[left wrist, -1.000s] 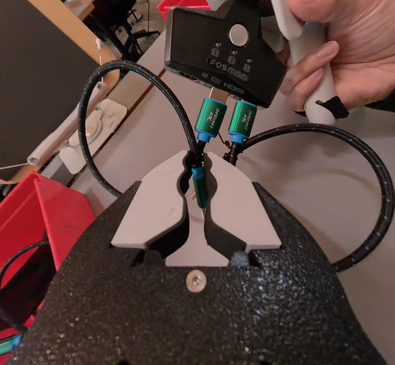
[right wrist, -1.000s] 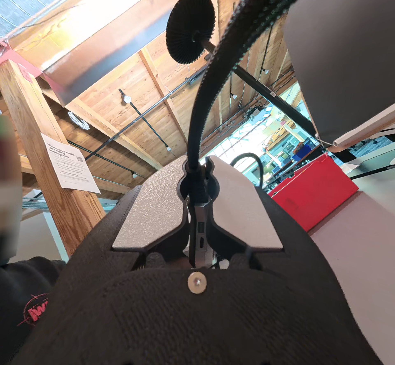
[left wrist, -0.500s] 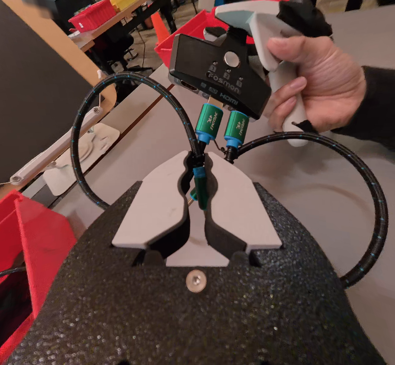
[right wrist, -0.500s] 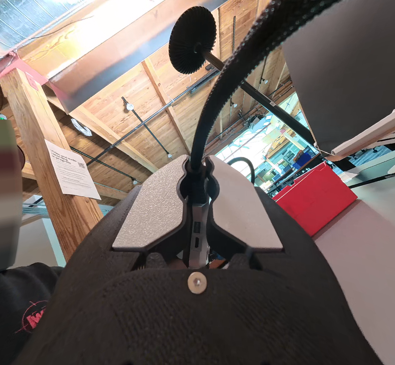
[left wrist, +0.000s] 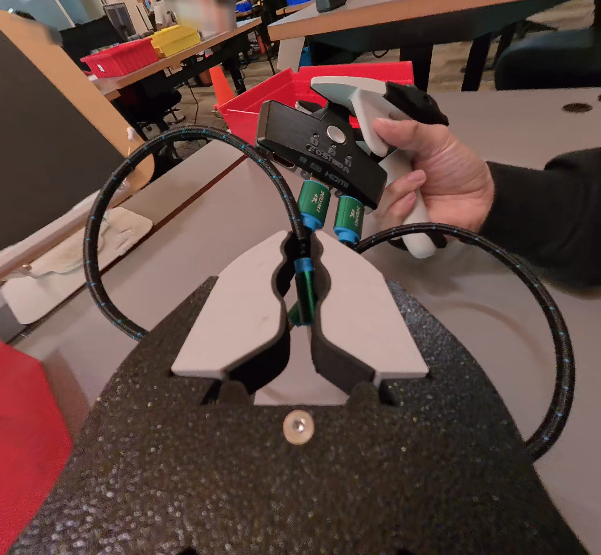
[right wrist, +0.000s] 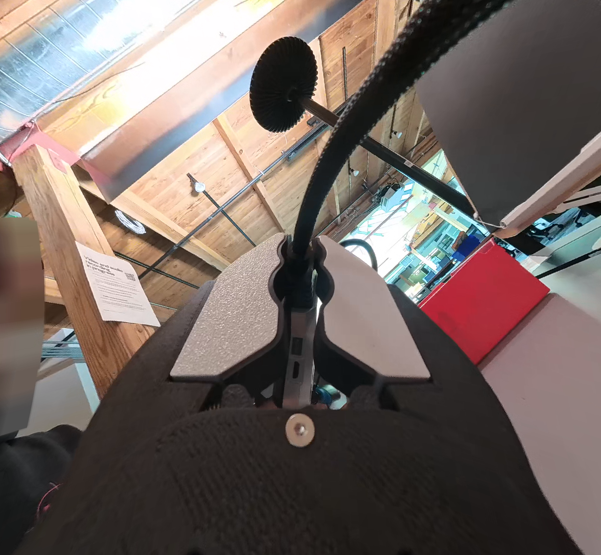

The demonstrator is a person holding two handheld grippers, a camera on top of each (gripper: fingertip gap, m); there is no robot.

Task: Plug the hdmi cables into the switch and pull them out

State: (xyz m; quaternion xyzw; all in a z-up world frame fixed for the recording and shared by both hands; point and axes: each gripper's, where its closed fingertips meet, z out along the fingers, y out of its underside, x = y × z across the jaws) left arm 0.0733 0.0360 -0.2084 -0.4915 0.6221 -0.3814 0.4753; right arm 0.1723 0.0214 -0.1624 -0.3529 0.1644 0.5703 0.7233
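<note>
Black switch (left wrist: 320,157), held aloft above the grey table (left wrist: 487,295), long axis running 10 to 4 o'clock, ports facing 7 o'clock. Right gripper (right wrist: 300,274) clenches it. Two green plugs (left wrist: 313,199) hang from it. Left gripper (left wrist: 300,274) clamps a third green plug (left wrist: 304,295), tip toward 6 o'clock.

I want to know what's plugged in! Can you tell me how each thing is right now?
Switch: lifted off the table, clamped in the right tool.
Middle green plug: partly in its port, metal tip showing.
Right green plug: in its port.
Third green plug: unplugged, clamped in the left tool.
Left port: empty.
Left tool: shut on that plug.
Right tool: shut on the switch.
</note>
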